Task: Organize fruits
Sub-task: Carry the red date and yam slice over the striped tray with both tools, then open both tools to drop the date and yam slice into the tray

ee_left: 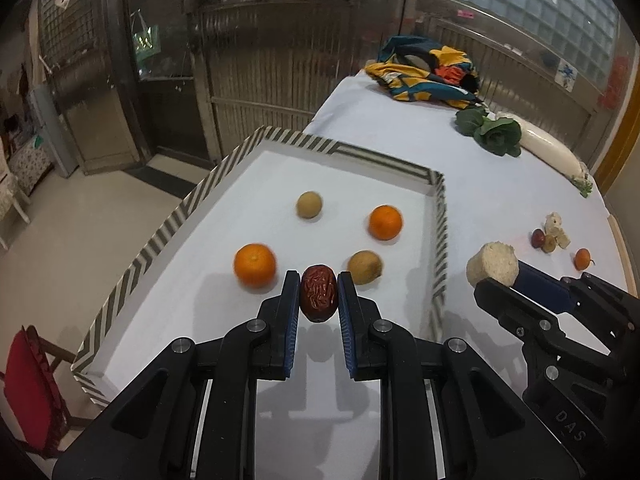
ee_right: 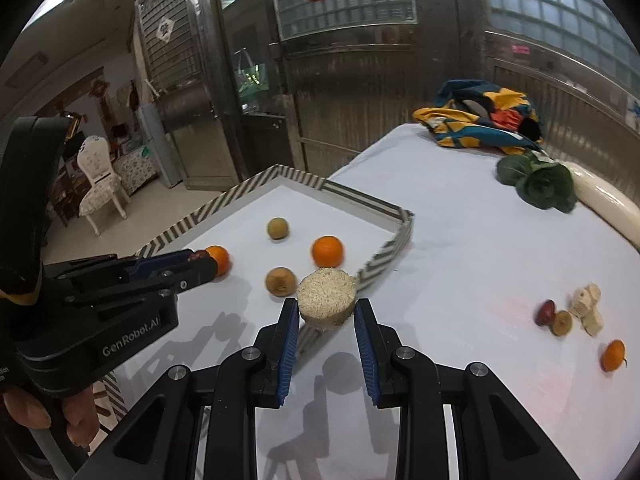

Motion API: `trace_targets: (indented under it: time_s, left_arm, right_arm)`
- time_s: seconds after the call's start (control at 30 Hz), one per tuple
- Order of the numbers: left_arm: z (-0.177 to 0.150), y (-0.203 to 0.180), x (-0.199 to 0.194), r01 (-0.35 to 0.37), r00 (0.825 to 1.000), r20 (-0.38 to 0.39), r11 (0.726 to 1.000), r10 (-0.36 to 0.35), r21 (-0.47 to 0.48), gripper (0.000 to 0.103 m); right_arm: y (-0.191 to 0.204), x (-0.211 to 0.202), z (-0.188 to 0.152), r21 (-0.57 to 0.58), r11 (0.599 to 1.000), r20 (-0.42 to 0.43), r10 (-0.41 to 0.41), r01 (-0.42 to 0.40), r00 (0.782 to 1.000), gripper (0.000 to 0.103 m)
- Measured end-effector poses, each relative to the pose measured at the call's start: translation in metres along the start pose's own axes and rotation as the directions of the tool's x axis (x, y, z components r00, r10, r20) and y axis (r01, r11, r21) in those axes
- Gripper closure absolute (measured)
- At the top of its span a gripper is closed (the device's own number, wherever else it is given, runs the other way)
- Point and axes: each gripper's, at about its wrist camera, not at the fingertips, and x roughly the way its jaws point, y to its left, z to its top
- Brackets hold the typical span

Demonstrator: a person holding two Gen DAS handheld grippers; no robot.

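My left gripper (ee_left: 319,294) is shut on a wrinkled red date (ee_left: 318,293) and holds it above the near part of a striped-rim tray (ee_left: 439,240). Inside the tray lie two oranges (ee_left: 255,266) (ee_left: 385,222) and two brown round fruits (ee_left: 309,205) (ee_left: 364,267). My right gripper (ee_right: 326,314) is shut on a pale beige cylindrical piece (ee_right: 327,295), held over the tray's near right rim (ee_right: 384,258); it also shows in the left wrist view (ee_left: 493,268). The left gripper shows at the left of the right wrist view (ee_right: 200,266).
On the white table to the right lie a small orange (ee_right: 613,355), a dark red fruit (ee_right: 545,313), a brown fruit (ee_right: 562,323) and pale chunks (ee_right: 587,306). Leafy greens (ee_right: 540,182), a white radish (ee_right: 608,200) and a colourful cloth (ee_right: 480,120) lie farther back.
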Motion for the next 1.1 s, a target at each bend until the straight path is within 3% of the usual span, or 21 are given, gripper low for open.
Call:
trace_targets:
  time_s: [0.23,0.67,0.93,1.03,1.1]
  left_arm:
    - [-0.002,0.027,0.011,0.047,0.996,-0.077,0.997,-0.052,-0.061,0.085]
    - [-0.005,0.038,0.042,0.018,0.985,-0.169,0.997,-0.03,-0.074,0.085]
    - [-0.004,0.041,0.052,-0.009,0.98,-0.197,0.996,-0.008,-0.088,0.085]
    - [-0.004,0.041,0.051,-0.005,0.981,-0.195,0.996,-0.011,-0.084,0.074]
    - [-0.003,0.043,0.049,-0.002,0.981,-0.191,0.995,-0.018,-0.101,0.056]
  right_arm:
    - [0.019,0.019,0.006,-0.048,0.998,-0.037,0.026,-0.027,0.999,0.075]
    - [0.052,0.075,0.006,-0.152,0.986,-0.176,0.042,-0.069,0.984,0.075]
    - [0.06,0.089,0.005,-0.187,0.978,-0.211,0.053,-0.093,0.976,0.075]
    - [0.059,0.087,0.004,-0.172,0.98,-0.201,0.066,-0.101,0.977,0.075]
    - [0.058,0.08,0.002,-0.161,0.981,-0.189,0.074,-0.106,0.979,0.075]
